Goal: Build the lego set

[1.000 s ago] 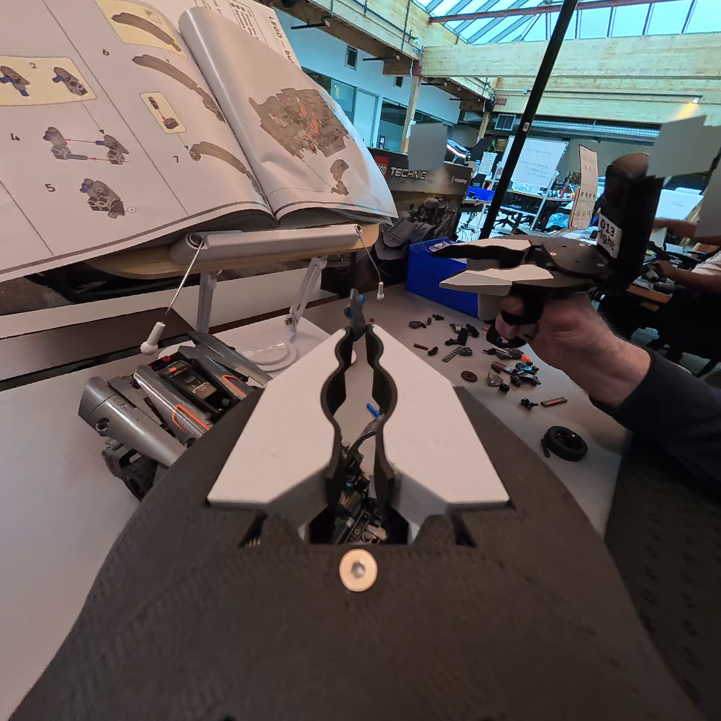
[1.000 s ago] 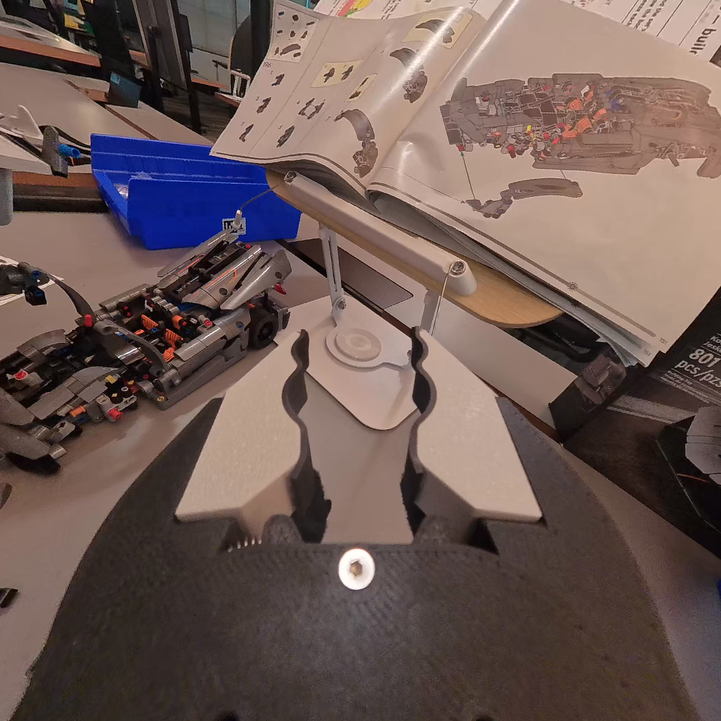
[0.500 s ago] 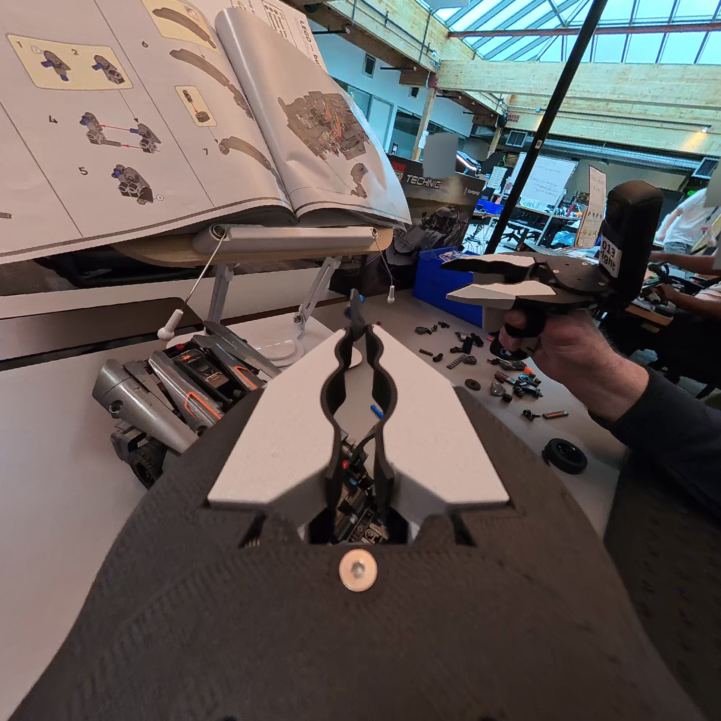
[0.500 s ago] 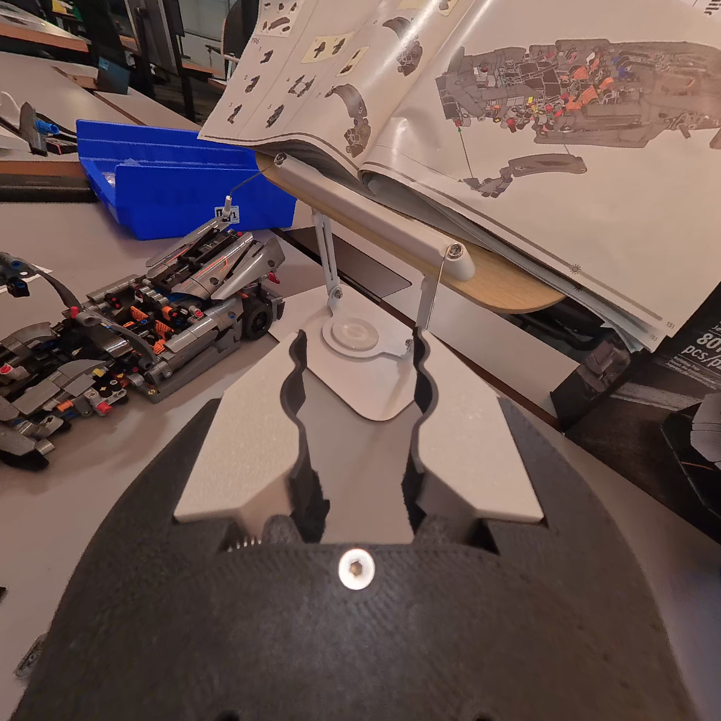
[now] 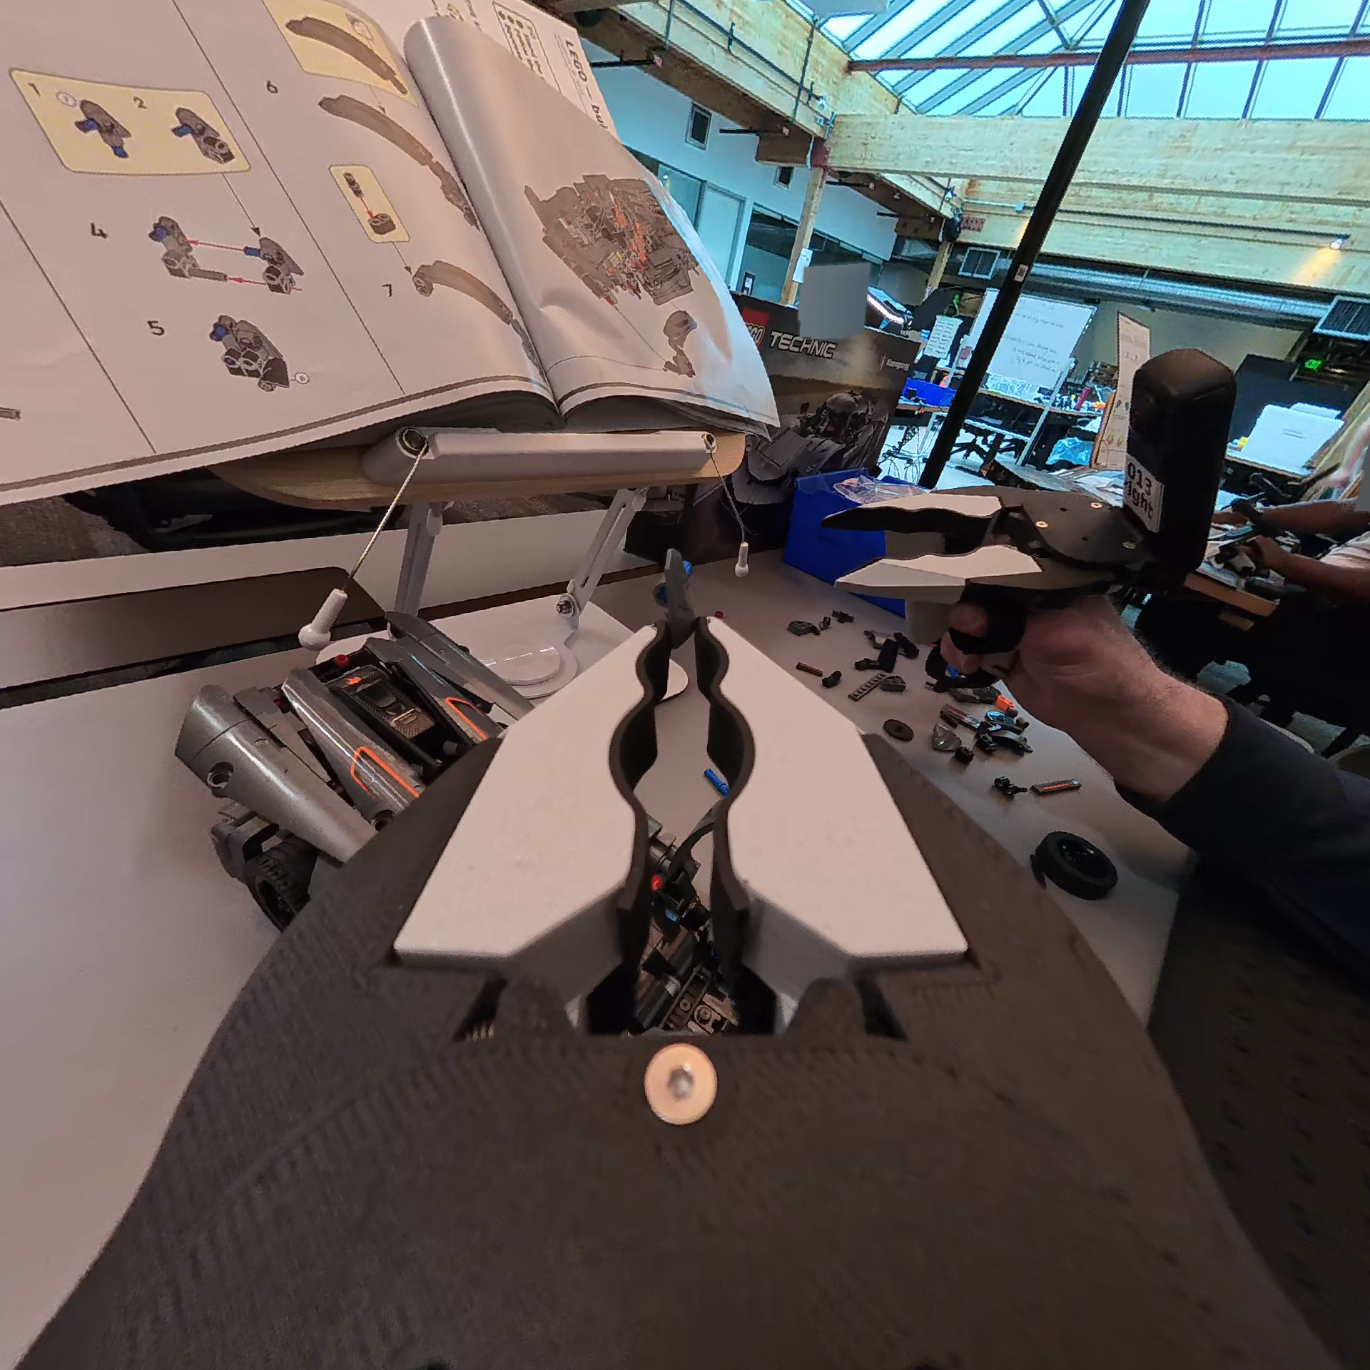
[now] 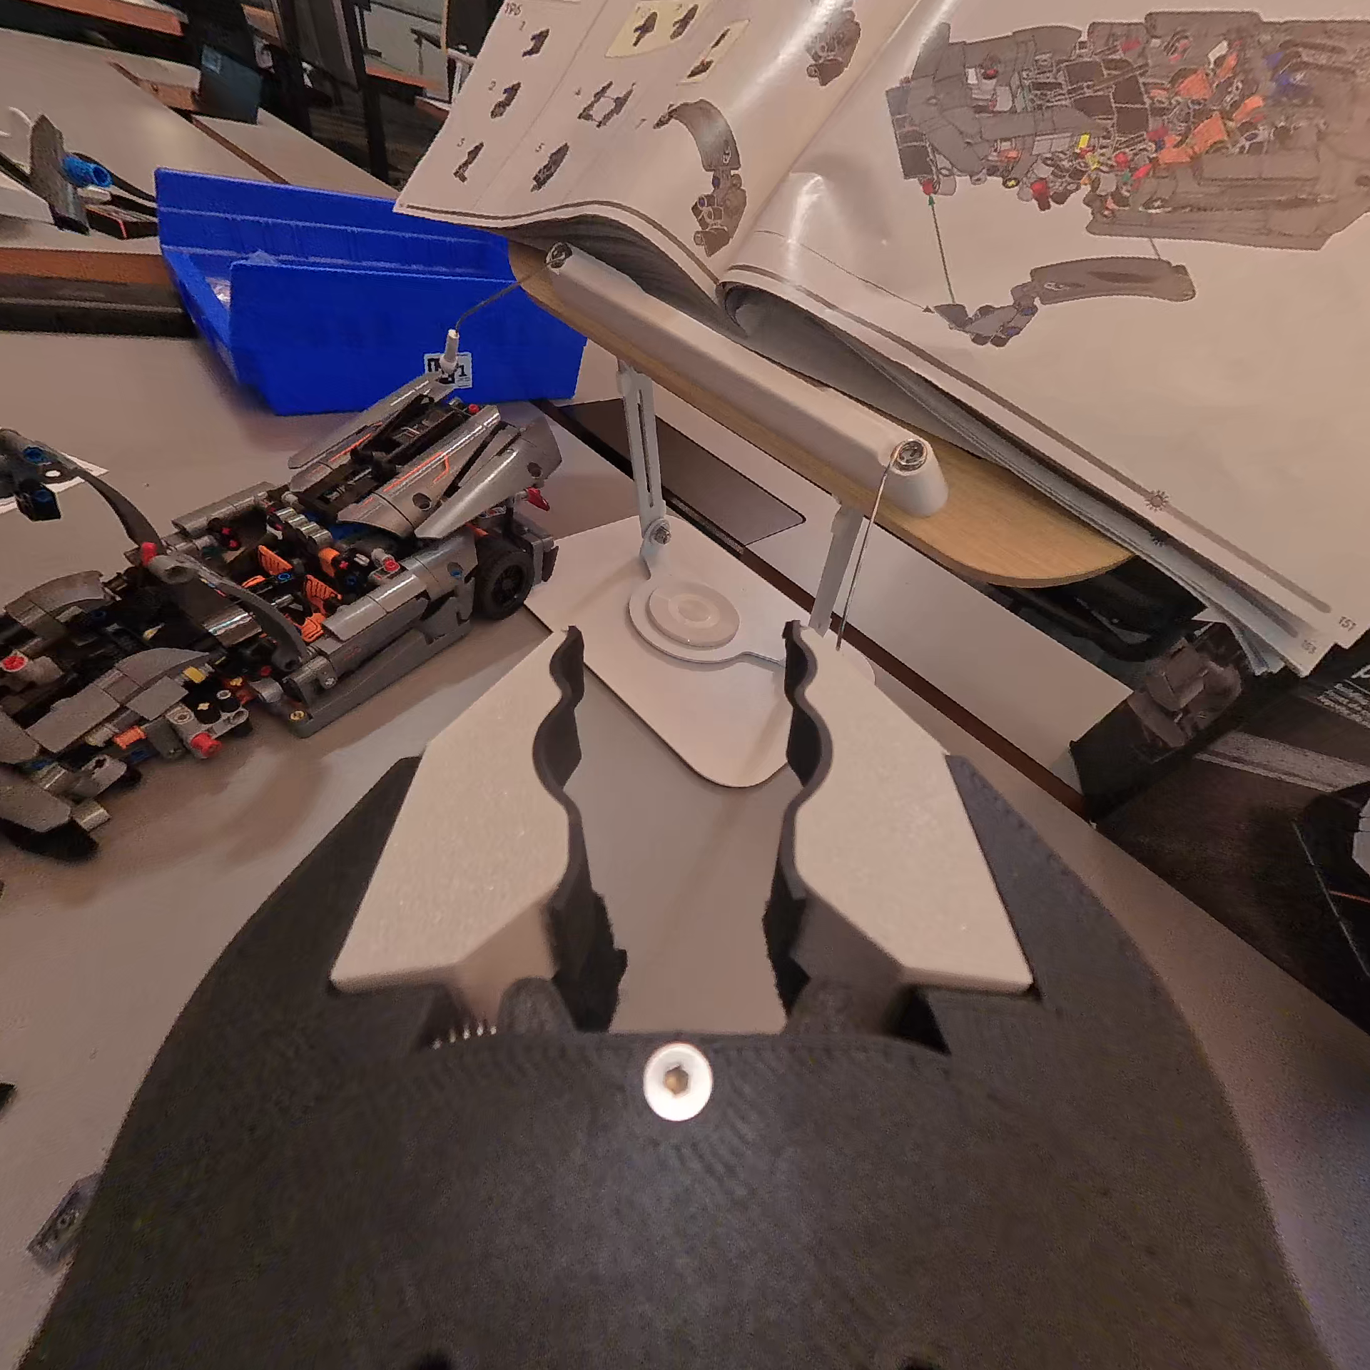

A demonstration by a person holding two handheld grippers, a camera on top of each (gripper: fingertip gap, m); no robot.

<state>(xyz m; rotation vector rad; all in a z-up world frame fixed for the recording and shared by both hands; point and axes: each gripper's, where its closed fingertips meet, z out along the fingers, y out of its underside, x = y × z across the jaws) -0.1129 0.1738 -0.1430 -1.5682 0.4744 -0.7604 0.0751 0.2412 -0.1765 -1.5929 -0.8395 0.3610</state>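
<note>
Both grippers drifted closer toward the manual [image 6: 964,245] over the last second; nothing placed. My left gripper [image 5: 680,630] is clamped on a thin dark piece [image 5: 676,589] with a blue pin at its tip. My right gripper [image 6: 678,652] is spread wide and empty, hovering over the stand [image 6: 689,615]. Car [image 6: 296,563] sits on the table [image 5: 89,927] left of the stand, body mostly built. Loose parts [image 5: 964,726] unused, one wheel [image 5: 1075,864] off. I'd say well along, not finished.

Right gripper [image 6: 678,652], jaws apart and empty, hovered over the white oval stand base [image 6: 689,667]; grey-and-orange brick vehicle model [image 6: 348,563] lay leftward, before a blue plastic bin [image 6: 356,311].
</note>
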